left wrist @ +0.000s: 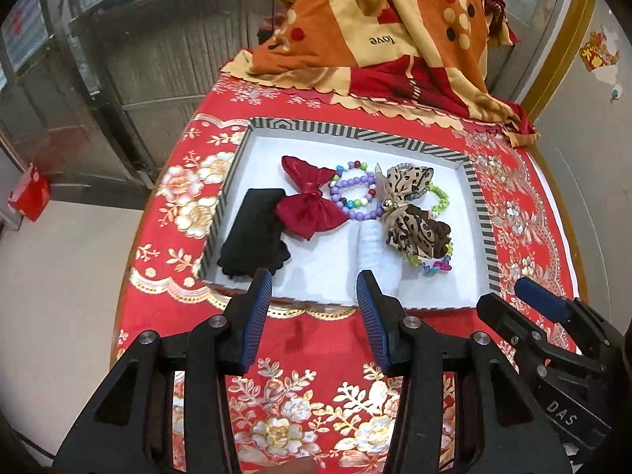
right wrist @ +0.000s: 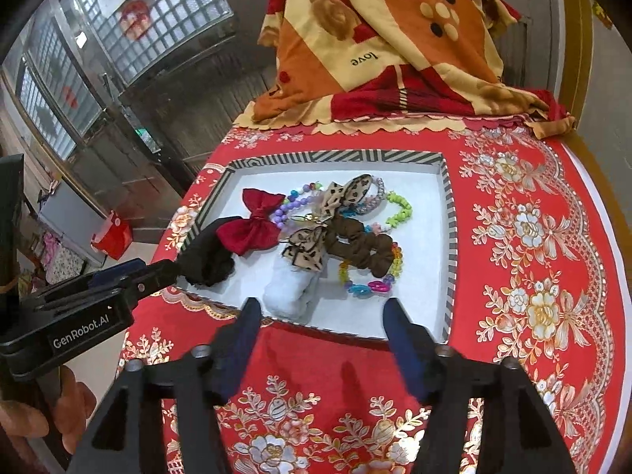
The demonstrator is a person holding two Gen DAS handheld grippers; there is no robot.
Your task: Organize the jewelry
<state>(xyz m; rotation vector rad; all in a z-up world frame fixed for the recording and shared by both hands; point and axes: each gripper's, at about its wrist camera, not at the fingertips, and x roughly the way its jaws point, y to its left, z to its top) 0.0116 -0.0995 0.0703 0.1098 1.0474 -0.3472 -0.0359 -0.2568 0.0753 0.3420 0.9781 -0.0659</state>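
Left wrist view: low over bench (left wrist: pixel 316 339), close to near edge of striped tray (left wrist: pixel 480 205), facing forward and slightly down between own left claw (left wrist: pixel 315 282) pads. Right claw (left wrist: pixel 525 296) enters at right edge.

Right wrist view: similar height and nearness, set further right, facing same way past own right claw (right wrist: pixel 320 306). Left claw (right wrist: pixel 158 270) enters at left.

Both share tray, red floral cloth (right wrist: pixel 533 237), folded blanket (right wrist: pixel 395 47) behind.
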